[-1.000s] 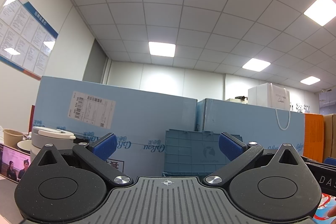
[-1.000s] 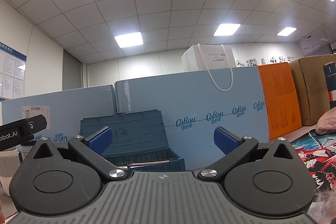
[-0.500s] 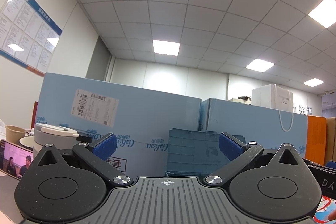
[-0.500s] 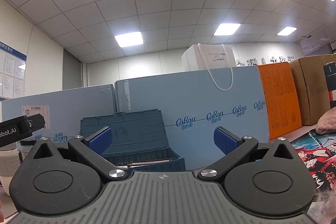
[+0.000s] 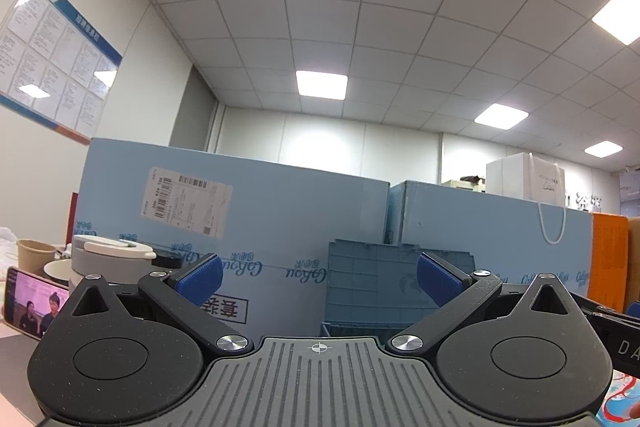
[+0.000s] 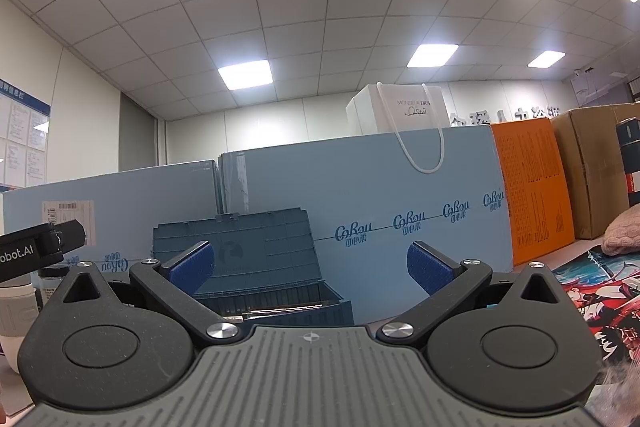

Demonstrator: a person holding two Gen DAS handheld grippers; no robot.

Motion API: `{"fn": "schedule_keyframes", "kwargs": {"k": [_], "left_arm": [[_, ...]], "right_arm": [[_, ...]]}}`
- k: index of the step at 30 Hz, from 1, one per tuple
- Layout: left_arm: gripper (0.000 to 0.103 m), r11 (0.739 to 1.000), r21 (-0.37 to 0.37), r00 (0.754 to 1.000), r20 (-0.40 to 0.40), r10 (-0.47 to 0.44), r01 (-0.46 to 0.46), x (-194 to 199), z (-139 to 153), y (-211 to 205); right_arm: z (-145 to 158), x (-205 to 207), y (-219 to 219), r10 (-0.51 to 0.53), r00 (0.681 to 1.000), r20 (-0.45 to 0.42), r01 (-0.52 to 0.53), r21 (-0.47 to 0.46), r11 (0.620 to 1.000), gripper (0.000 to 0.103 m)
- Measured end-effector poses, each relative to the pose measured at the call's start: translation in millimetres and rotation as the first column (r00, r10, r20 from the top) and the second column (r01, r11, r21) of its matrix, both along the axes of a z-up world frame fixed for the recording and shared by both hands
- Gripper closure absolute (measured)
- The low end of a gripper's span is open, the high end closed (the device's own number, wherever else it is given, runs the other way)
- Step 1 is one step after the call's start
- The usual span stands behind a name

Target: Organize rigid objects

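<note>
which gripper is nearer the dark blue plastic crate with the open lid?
Right, probably. The right gripper looks down into the dark blue plastic crate just ahead; the left gripper sees it smaller, further ahead.

Right hand-held gripper (image 6: 308, 269) spread wide and empty, blue crate (image 6: 256, 267) with raised lid ahead, pale blue boxes (image 6: 372, 203) behind, white bag (image 6: 400, 113) on top.

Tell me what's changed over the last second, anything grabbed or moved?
Nothing grabbed. The left gripper tipped upward a little, so the boxes and the phone sit lower in its view. The right gripper held steady; both remain open and empty, facing the blue crate.
</note>
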State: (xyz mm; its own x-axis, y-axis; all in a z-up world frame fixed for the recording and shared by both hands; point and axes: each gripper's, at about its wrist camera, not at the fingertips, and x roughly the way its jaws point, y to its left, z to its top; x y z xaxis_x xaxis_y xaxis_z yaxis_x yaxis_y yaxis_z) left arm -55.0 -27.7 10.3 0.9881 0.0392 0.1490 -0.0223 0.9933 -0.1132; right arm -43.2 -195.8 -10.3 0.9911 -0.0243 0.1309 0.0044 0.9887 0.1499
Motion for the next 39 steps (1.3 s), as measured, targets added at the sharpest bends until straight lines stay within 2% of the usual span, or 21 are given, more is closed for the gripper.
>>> {"fn": "schedule_keyframes", "kwargs": {"k": [3,11,39], "left_arm": [[0.0,1.0,0.016,1.0,-0.03,-0.007,0.007,2.3,0.0,-3.1],[0.0,0.999,0.038,0.999,-0.043,0.011,-0.01,1.6,-0.9,-6.6],[0.0,0.999,0.032,0.993,-0.114,0.033,-0.03,9.6,-2.2,-1.3]], "right_arm": [[0.1,0.8,1.8,-0.003,1.0,0.0,0.003,-0.014,1.0,0.0],[-0.1,4.6,0.0,-0.031,0.999,-0.013,0.03,-0.013,0.999,0.0],[-2.1,6.4,-4.2,-0.038,0.999,-0.032,0.038,0.011,0.999,0.0]]}}
